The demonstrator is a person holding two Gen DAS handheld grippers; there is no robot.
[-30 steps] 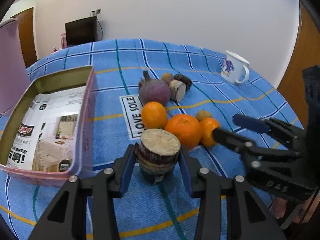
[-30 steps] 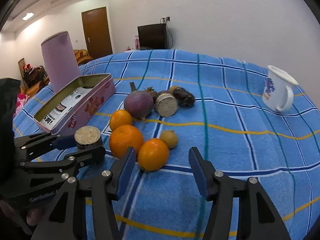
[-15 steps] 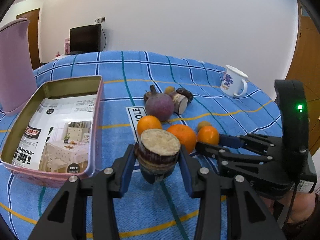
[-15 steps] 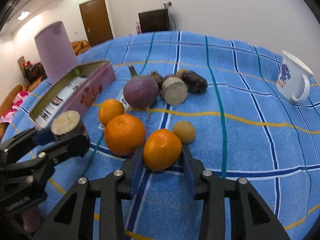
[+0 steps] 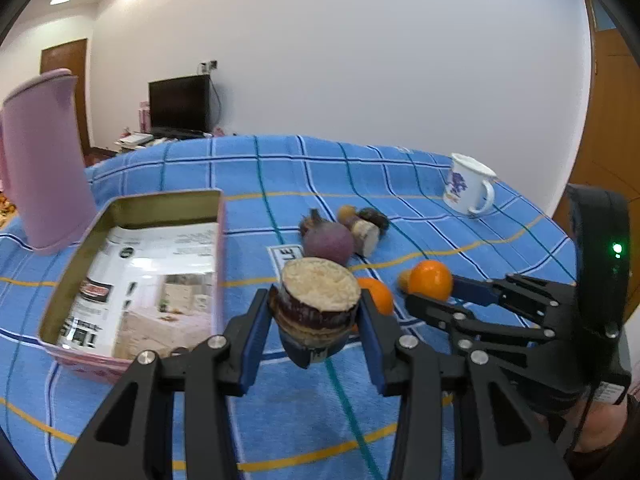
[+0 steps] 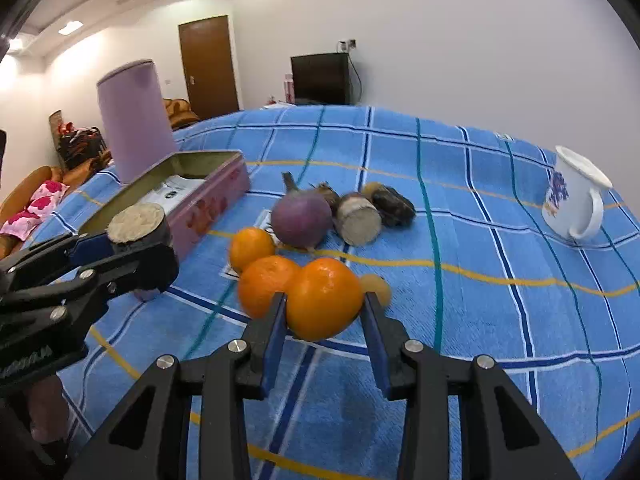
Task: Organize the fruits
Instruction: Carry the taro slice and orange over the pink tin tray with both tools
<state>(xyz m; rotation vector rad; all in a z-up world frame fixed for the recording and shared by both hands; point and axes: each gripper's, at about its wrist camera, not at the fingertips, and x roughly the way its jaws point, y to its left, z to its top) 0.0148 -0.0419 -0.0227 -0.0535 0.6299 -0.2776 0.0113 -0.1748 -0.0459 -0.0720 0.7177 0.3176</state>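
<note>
My left gripper (image 5: pixel 314 320) is shut on a cut, brown-skinned tuber piece (image 5: pixel 316 300) and holds it above the cloth, just right of the open pink tin (image 5: pixel 218 240). My right gripper (image 6: pixel 324 320) is shut on an orange (image 6: pixel 324 296) and holds it off the table. Two more oranges (image 6: pixel 266 284) and a small yellow fruit (image 6: pixel 378 286) lie just beyond it. A purple round root (image 6: pixel 300 220), a second cut tuber piece (image 6: pixel 358 220) and a dark fruit (image 6: pixel 396 206) lie farther back. The left gripper with its piece shows at left in the right wrist view (image 6: pixel 136 236).
A tall pink canister (image 5: pixel 44 160) stands behind the tin at far left. A white enamel mug (image 6: pixel 572 200) stands at the far right. The blue checked tablecloth (image 6: pixel 480 300) covers the table. The tin holds a printed paper liner (image 5: pixel 152 280).
My right gripper closed on the orange and lifted it off the cloth. My left gripper rose with the tuber piece, next to the tin.
</note>
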